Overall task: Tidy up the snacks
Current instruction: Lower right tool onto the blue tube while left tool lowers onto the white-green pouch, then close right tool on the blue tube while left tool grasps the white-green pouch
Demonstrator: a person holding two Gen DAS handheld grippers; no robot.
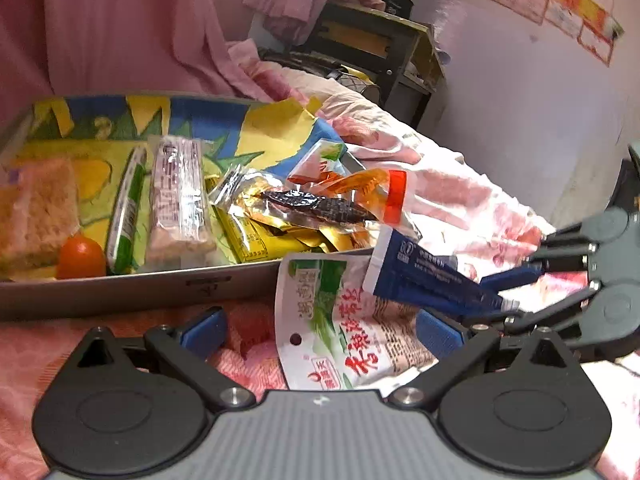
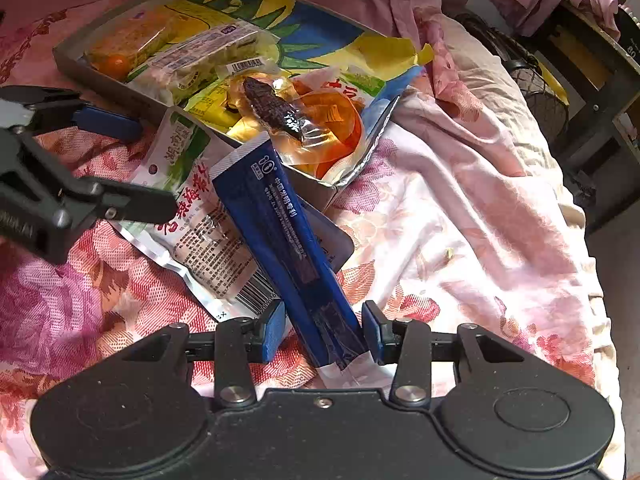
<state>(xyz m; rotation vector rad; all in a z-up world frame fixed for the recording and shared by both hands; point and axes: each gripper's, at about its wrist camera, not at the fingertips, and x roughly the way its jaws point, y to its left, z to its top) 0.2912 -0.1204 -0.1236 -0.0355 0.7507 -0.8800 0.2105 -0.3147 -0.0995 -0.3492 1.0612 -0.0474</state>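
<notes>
Floral bedding (image 2: pixel 460 200) carries a grey tray (image 1: pixel 132 288) of snacks at ten o'clock in the right wrist view. Left gripper (image 1: pixel 320 330) fingers spread open over a green-white packet (image 1: pixel 340 332). Right gripper (image 2: pixel 324 330) fingers clamp a blue stick pack (image 2: pixel 288 240) near the tray's corner.

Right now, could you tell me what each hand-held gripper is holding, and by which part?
The right hand-held gripper grips the long dark-blue foil snack packet near its lower sealed end. The left hand-held gripper holds nothing.
</notes>
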